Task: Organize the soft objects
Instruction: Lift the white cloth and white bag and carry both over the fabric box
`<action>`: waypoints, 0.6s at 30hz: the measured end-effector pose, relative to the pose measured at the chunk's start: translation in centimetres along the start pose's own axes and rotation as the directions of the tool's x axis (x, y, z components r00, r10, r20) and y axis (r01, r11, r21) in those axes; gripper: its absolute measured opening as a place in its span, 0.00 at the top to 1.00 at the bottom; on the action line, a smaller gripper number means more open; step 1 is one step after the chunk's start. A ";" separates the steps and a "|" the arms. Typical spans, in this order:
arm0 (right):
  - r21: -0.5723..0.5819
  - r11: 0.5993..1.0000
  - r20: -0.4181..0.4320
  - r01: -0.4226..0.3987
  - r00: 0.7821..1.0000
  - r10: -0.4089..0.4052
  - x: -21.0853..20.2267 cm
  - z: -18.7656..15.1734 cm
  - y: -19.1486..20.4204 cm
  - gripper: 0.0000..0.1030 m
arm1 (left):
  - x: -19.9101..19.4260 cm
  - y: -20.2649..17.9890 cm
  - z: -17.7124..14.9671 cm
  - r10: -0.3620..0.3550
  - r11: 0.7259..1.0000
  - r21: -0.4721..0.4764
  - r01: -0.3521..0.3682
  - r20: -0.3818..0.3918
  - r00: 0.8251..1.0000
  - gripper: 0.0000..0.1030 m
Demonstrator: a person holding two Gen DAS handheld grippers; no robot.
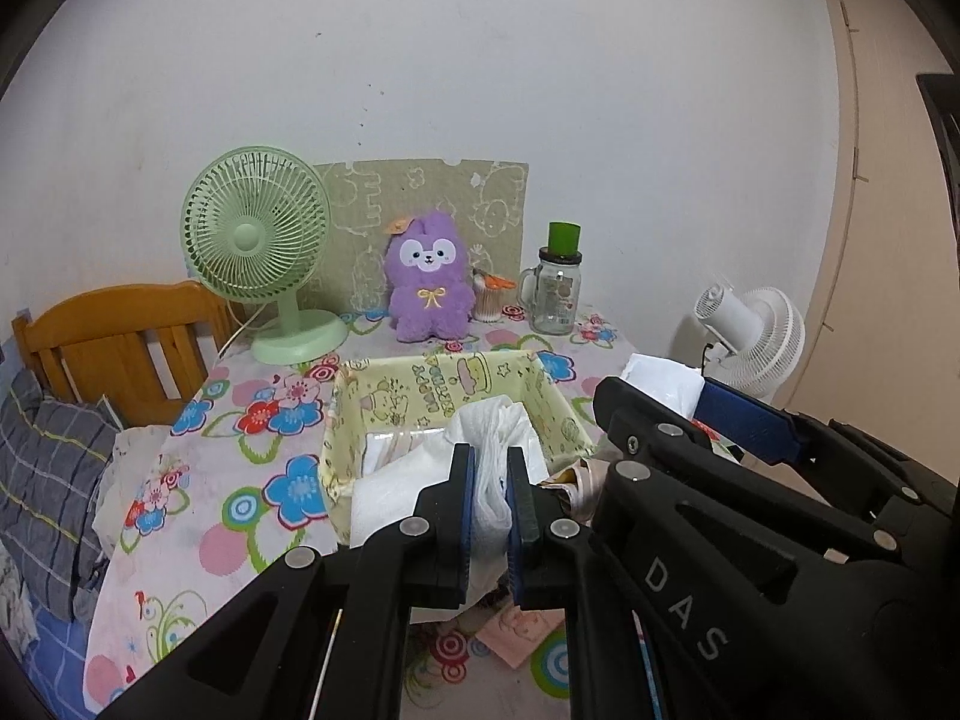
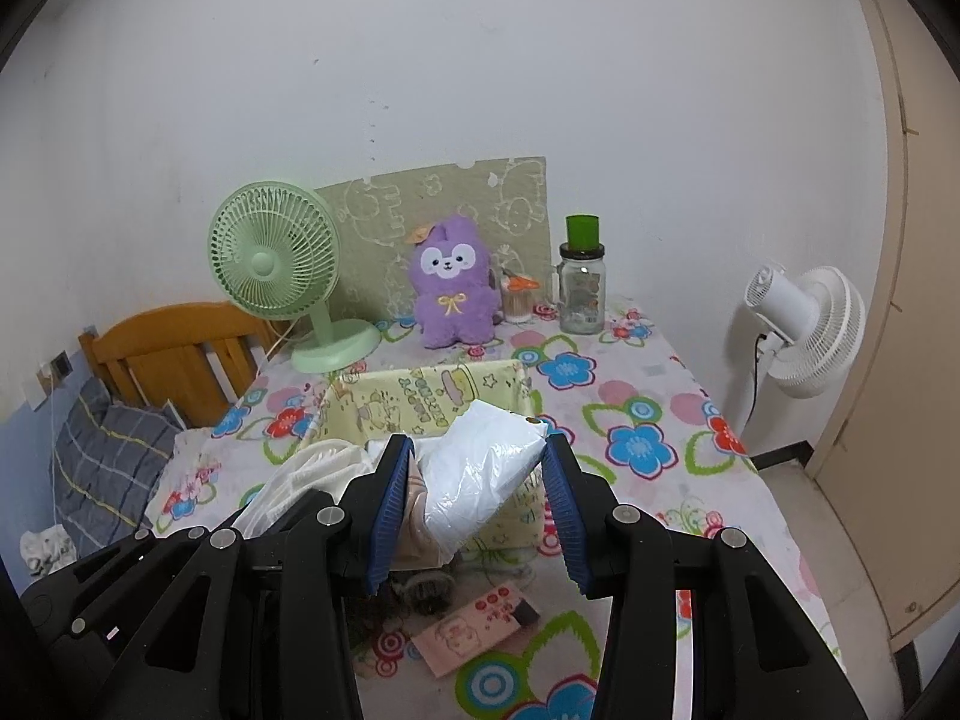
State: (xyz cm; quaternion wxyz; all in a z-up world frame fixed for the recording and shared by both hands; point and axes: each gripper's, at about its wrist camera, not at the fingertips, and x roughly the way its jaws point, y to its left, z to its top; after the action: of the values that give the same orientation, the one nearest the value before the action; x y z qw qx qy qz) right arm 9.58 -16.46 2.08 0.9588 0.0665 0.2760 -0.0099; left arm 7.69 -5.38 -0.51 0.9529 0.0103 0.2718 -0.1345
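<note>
A yellow cartoon-print fabric bin (image 1: 528, 381) (image 2: 384, 402) stands mid-table. My left gripper (image 1: 492, 510) is shut on a white cloth (image 1: 498, 438) and holds it over the bin's front edge. More white folded cloths (image 1: 384, 498) lie in the bin. My right gripper (image 2: 477, 507) is shut on a white plastic-wrapped soft pack (image 2: 480, 468) and holds it tilted above the bin's near right corner. The right gripper also shows in the left wrist view (image 1: 720, 420), close on the right. A purple plush bunny (image 1: 427, 276) (image 2: 456, 282) sits at the table's back.
A floral tablecloth (image 1: 240, 480) covers the table. A green desk fan (image 1: 258, 240) stands back left, a glass jar with green cup (image 1: 558, 288) and a cotton-swab holder (image 1: 489, 297) back right. A pink card (image 2: 480, 624) lies near the front. A wooden headboard (image 1: 120, 336), a white fan (image 2: 804, 330).
</note>
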 end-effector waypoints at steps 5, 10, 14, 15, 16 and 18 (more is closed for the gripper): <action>0.000 1.000 0.000 -0.006 1.000 0.006 1.5 1.0 0.1 0.53 | 1.3 0.5 1.0 0.005 1.000 0.001 -0.005 0.001 1.000 0.94; 0.000 1.000 0.000 -0.006 1.000 0.006 3.0 1.8 0.1 0.53 | 2.6 0.9 1.8 0.004 1.000 0.003 -0.004 0.001 1.000 0.94; -0.005 1.000 -0.009 -0.005 1.000 0.005 4.4 2.5 0.2 0.53 | 3.8 1.3 2.3 0.000 1.000 0.002 0.000 -0.006 1.000 0.94; -0.006 1.000 -0.011 -0.005 1.000 0.005 4.6 2.6 0.2 0.53 | 4.1 1.4 2.5 -0.001 1.000 0.000 0.001 -0.008 1.000 0.94; -0.009 1.000 -0.013 -0.004 1.000 0.004 4.9 2.8 0.3 0.53 | 4.4 1.4 2.6 -0.002 1.000 0.000 0.002 -0.009 1.000 0.94; -0.010 1.000 -0.015 -0.003 1.000 0.003 5.6 3.2 0.3 0.54 | 5.0 1.6 2.9 -0.003 1.000 -0.004 0.003 -0.010 1.000 0.94</action>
State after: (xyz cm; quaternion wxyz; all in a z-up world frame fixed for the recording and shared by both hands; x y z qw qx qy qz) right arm 16.04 -16.48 1.79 0.9570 0.0621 0.2832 -0.0067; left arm 13.66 -5.34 -0.67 0.9513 0.0087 0.2770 -0.1351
